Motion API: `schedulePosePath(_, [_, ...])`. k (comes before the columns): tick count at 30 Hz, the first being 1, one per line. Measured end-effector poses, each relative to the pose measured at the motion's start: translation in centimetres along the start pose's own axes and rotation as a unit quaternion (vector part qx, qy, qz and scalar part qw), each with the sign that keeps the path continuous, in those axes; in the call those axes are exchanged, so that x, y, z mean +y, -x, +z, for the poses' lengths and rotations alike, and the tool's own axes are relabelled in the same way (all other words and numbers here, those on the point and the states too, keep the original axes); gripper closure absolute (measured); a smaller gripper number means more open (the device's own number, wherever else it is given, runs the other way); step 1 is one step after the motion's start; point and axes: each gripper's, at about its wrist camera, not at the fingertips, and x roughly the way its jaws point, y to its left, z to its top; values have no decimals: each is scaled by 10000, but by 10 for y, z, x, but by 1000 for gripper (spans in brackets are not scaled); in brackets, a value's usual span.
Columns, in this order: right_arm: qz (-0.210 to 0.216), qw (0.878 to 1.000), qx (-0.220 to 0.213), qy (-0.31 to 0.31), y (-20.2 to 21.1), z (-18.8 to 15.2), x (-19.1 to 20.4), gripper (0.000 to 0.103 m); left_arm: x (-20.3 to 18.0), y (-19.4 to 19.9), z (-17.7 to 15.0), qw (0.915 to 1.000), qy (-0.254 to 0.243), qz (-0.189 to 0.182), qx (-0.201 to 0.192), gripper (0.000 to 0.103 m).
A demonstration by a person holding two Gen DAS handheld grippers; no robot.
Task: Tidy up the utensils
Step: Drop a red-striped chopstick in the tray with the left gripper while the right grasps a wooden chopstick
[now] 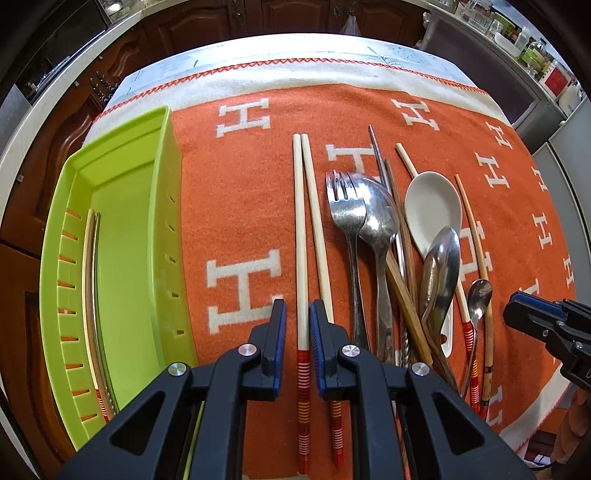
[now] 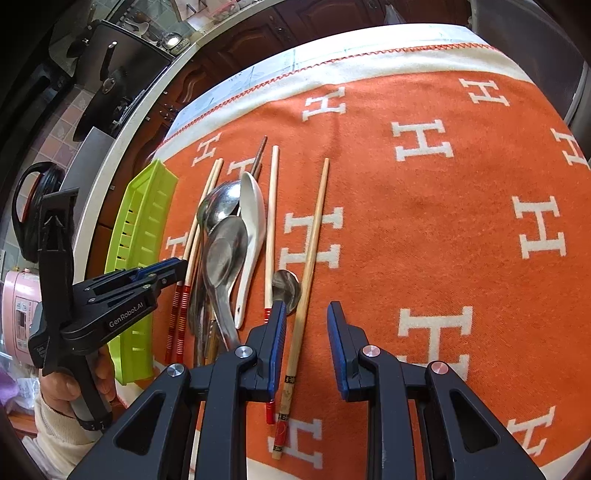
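Observation:
A green slotted tray (image 1: 122, 236) lies at the left on the orange cloth and holds two chopsticks (image 1: 90, 295). My left gripper (image 1: 297, 325) is open, its jaws straddling one pale chopstick (image 1: 302, 258) of a pair with red-striped ends; the second (image 1: 317, 229) runs under the right finger. A pile lies to the right: fork (image 1: 345, 210), metal spoons (image 1: 380, 225), white ceramic spoon (image 1: 432, 206), small spoon (image 1: 478, 295). My right gripper (image 2: 306, 325) is open over a brown chopstick (image 2: 312, 251).
The orange blanket with white H letters (image 2: 461, 221) covers the table. Its edges drop to kitchen cabinets (image 1: 207, 22) behind. A pink appliance (image 2: 18, 314) stands at the far left in the right wrist view.

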Motion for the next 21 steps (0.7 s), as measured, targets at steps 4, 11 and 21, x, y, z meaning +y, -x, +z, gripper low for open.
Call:
schedulePosePath(4, [8,10000,29,-39,-3,-1,-4,80,-2,1,0,9999,77,5,-71,99])
schedulePosePath(11, [21,9999,-98,-121,-4,4,-6,80,7,8,0,9995,280,-111,-139,99])
schedulePosePath(21, [-327,9990,-291,-108,-20,25,-3,80,20,53,-6,9976,345,-192,-568,99])
